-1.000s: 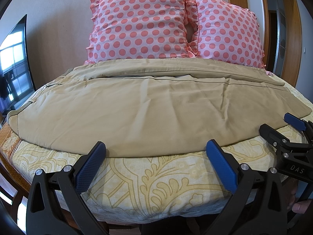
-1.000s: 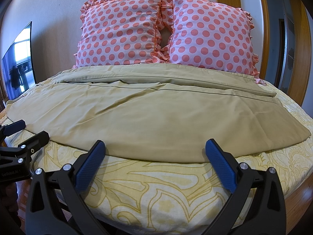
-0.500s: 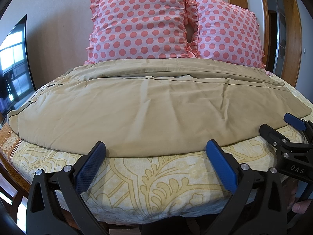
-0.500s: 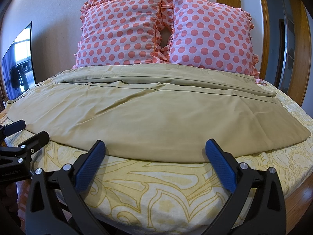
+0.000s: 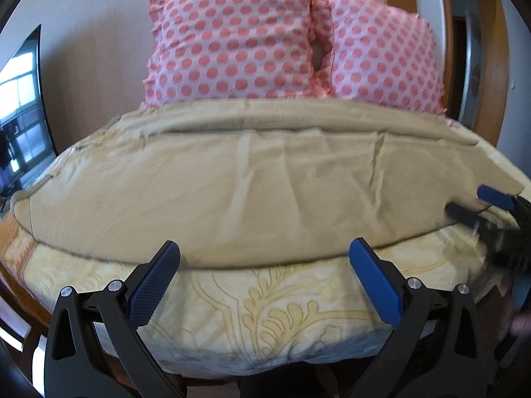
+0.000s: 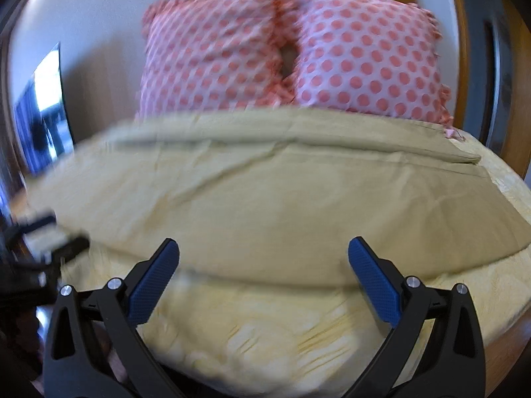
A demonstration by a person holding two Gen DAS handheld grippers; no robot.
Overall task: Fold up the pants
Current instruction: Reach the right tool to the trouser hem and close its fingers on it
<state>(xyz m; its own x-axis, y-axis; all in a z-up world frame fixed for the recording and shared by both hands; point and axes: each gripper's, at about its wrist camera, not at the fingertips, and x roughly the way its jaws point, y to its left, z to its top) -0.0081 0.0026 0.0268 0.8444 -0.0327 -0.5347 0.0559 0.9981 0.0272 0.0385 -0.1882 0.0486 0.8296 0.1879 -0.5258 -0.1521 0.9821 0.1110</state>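
Note:
Tan pants (image 5: 259, 185) lie flat across the bed, spread sideways, also in the right wrist view (image 6: 265, 205). My left gripper (image 5: 264, 262) is open and empty, its blue pads just short of the pants' near edge. My right gripper (image 6: 264, 258) is open and empty, its pads at the pants' near edge. The right gripper also shows blurred at the right edge of the left wrist view (image 5: 491, 209), over the pants' right end. The left gripper shows blurred at the left of the right wrist view (image 6: 49, 235).
The bed has a yellow patterned cover (image 5: 272, 315). Two pink polka-dot pillows (image 5: 239, 39) (image 5: 381, 56) lean on the wall behind the pants. A dark screen (image 5: 23, 106) stands at the left. A wooden frame (image 5: 497, 66) is at the right.
Both grippers have moved forward toward the pants, and the views are now motion-blurred. The right gripper has swung in over the pants' right end. The pants have not moved.

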